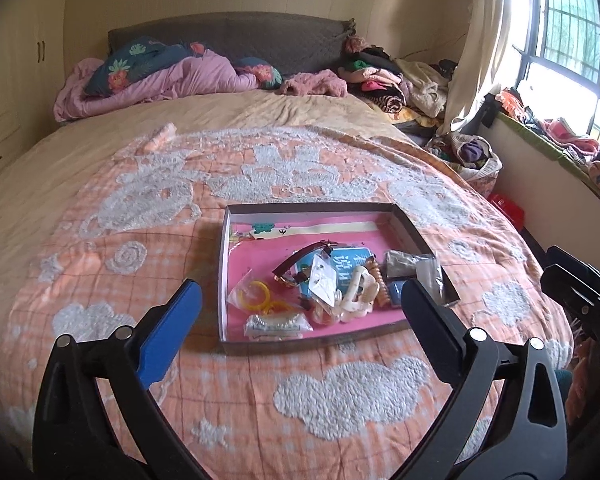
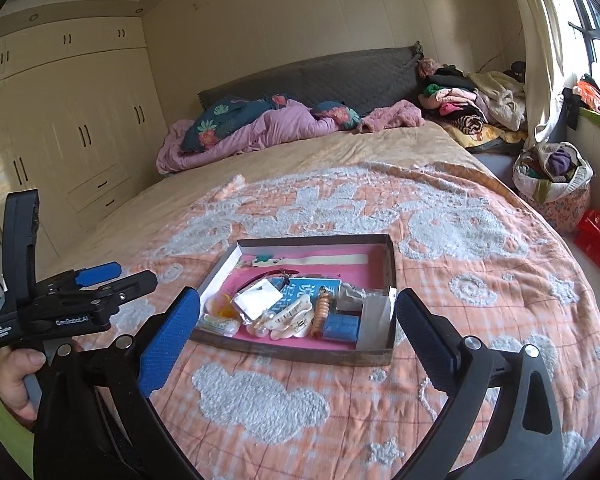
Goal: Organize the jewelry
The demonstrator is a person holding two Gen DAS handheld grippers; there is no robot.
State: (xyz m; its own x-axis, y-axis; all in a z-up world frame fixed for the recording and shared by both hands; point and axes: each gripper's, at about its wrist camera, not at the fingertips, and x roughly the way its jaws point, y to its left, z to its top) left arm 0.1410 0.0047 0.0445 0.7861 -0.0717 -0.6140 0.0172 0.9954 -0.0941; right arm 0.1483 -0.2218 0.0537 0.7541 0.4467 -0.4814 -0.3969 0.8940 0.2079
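Presently, findings by item:
Jewelry [image 1: 332,284]: lay heaped in the near half of a shallow box [image 1: 306,210] on the bed's orange quilt [image 1: 220,384].
Handling: judged light and small; bagged pieces slippery, white claw clip [image 2: 290,318] rigid, thin bangle [image 1: 256,294] fragile.
Hold: clip by its body, bags by a free edge.
Left hand-held gripper [image 1: 300,304]: jaws wide, nothing between, short of the box.
Right hand-held gripper [image 2: 298,312]: jaws wide, empty, likewise short.
Hand [image 2: 14,376]: gripped the left handle.
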